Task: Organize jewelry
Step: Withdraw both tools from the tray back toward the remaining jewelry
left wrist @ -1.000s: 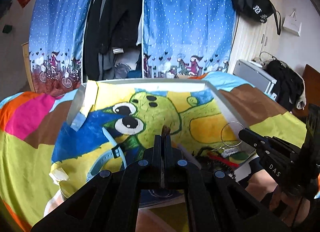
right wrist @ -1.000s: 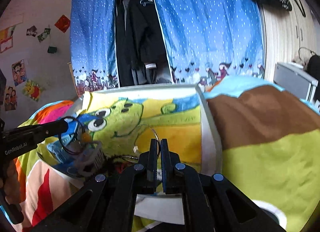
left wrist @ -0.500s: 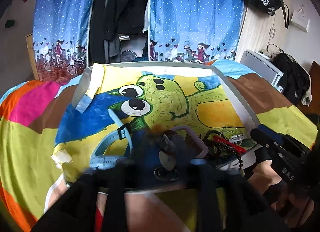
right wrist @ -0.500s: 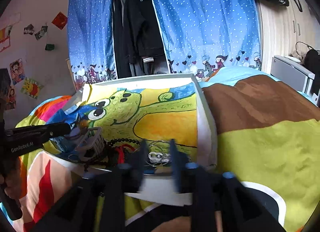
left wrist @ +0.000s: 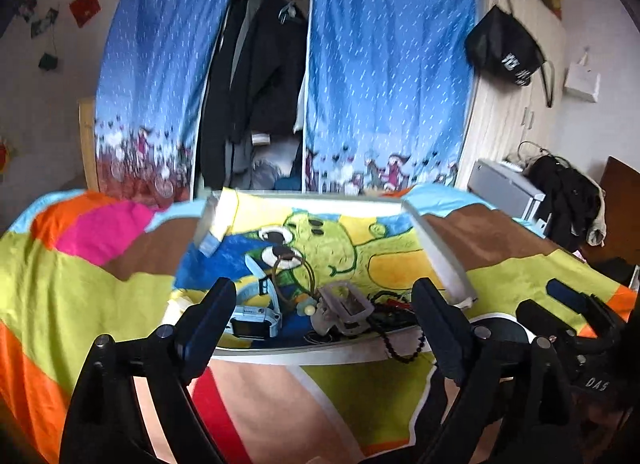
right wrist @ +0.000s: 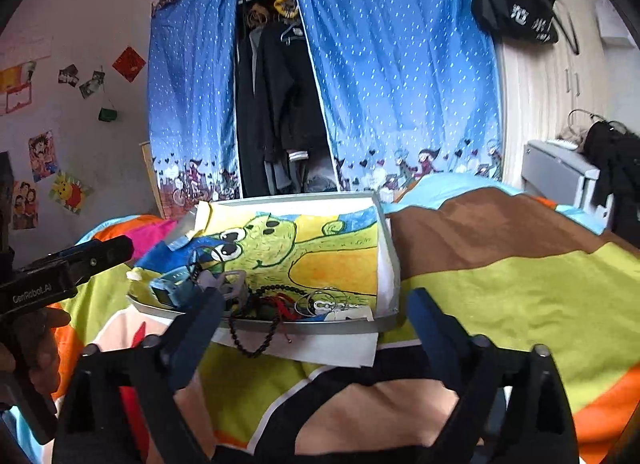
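the left gripper (left wrist: 322, 300) hangs with its jaws spread wide and empty, short of the tray's near rim. on the tray (left wrist: 438, 254), from left to right, lie a light blue watch (left wrist: 256, 320), a grey-cased watch (left wrist: 348, 306), a black bead string (right wrist: 256, 334) draped over the rim, and thin wire hoops (right wrist: 320, 300). the right gripper (right wrist: 316, 312) is also spread wide, holding nothing.

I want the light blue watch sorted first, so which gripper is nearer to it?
Left. The left gripper hangs open right in front of the light blue watch; the right gripper, also open, faces the tray's other end, by the wire hoops.
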The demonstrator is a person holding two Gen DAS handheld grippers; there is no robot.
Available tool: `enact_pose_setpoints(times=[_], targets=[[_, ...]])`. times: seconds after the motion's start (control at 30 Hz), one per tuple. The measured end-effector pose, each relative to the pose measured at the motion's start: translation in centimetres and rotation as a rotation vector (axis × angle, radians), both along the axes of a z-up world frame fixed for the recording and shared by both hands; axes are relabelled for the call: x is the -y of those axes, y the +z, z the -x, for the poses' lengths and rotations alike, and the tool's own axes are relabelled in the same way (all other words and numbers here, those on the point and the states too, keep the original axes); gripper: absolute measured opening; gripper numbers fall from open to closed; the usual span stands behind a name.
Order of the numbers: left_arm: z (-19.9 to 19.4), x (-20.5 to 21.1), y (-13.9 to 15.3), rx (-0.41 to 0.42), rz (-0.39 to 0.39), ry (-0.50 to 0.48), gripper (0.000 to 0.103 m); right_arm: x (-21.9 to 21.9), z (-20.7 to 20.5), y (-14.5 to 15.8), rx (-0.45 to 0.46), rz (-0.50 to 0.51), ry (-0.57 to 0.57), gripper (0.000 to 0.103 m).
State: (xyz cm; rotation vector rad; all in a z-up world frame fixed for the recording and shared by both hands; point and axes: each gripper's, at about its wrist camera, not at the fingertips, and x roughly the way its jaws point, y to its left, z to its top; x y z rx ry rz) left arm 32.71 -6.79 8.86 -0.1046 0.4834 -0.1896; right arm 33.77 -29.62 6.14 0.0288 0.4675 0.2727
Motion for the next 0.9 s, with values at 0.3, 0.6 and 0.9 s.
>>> enact_pose_setpoints(times=[0.3,0.6,0.9], targets=[[7.2,-0.2,1.4,0.06,-0.041,-0.021,0.087,-0.7,6.4,3.3,0.074,0.04,-0.02,0.103],[13.3,-1.2,1.4,0.054,-0.042,-0.005,0.087,-1.9,13.2,4.2,0.122,0.078,-0.014,0.103],[18.0,-1.7,-0.6,0.006,-0.032,0.019,0.087,-2.5,19.8,0.8,0.105,0.09,-0.067,0.103]])
